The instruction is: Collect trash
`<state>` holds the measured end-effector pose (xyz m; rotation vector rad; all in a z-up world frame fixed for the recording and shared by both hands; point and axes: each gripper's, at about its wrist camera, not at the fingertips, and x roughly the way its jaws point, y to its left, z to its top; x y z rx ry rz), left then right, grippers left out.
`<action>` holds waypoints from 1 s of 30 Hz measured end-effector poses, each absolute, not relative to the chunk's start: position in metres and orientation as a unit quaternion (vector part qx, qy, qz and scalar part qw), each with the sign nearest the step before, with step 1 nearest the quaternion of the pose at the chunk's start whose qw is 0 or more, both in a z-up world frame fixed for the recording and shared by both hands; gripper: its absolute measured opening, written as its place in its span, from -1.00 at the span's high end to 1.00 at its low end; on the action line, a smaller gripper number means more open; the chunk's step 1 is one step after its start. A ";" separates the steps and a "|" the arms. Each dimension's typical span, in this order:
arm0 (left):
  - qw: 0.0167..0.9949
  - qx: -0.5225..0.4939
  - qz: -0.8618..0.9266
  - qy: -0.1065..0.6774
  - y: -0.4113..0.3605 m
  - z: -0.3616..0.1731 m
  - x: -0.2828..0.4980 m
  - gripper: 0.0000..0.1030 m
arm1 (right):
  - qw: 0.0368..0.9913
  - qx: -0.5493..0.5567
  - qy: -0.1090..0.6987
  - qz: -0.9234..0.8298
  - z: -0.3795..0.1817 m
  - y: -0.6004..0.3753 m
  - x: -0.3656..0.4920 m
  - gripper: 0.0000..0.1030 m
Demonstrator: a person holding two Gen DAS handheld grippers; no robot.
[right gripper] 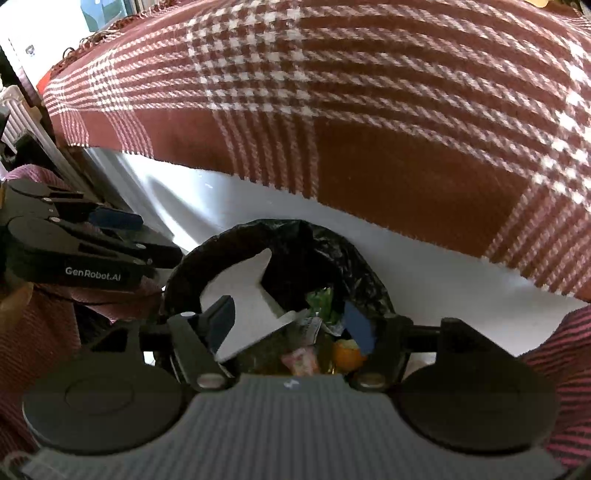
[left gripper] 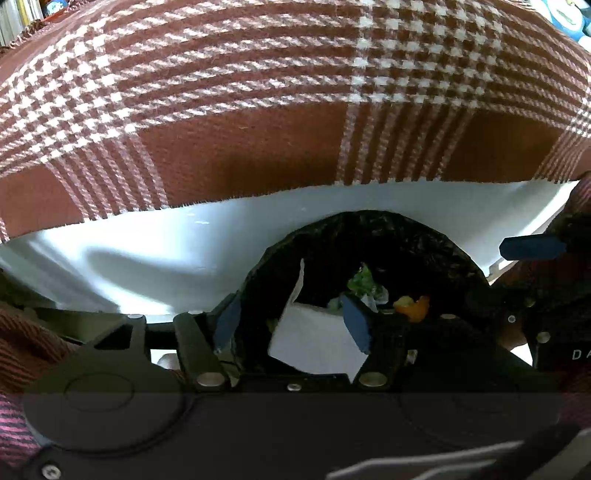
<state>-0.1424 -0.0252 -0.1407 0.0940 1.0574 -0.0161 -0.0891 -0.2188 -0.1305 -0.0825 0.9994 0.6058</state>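
left gripper: we're seeing jaws spread over black-lined round bin.
right gripper: spread, gripping nothing.
bin: we're seeing white paper sheet inside.

A large woven cloth in rust brown with white check and houndstooth bands covers most of the far side of both views. Its near edge is frayed and lies over a smooth white surface, which shows soft shadows and some bright reflected light. In the right wrist view, a white ribbed object like a radiator stands at the far left, with dark furniture parts below it. Beyond the far edge of the cloth, in the left wrist view, small blue and white items are visible at the top right corner, too blurred to identify.
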 end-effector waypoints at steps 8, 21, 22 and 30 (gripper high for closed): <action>0.855 0.029 -0.001 0.518 -0.021 -0.151 -0.143 -0.31 | 0.833 -0.032 0.473 0.285 -0.133 -0.222 -0.089 -0.58; 0.849 0.018 0.007 0.528 -0.020 -0.161 -0.139 -0.56 | 0.830 -0.036 0.478 0.287 -0.136 -0.219 -0.090 -0.61; 0.849 0.018 0.008 0.529 -0.020 -0.161 -0.139 -0.56 | 0.829 -0.037 0.478 0.288 -0.136 -0.219 -0.090 -0.61; 0.846 0.021 0.014 0.532 -0.021 -0.163 -0.138 -0.56 | 0.828 -0.038 0.479 0.290 -0.137 -0.220 -0.090 -0.61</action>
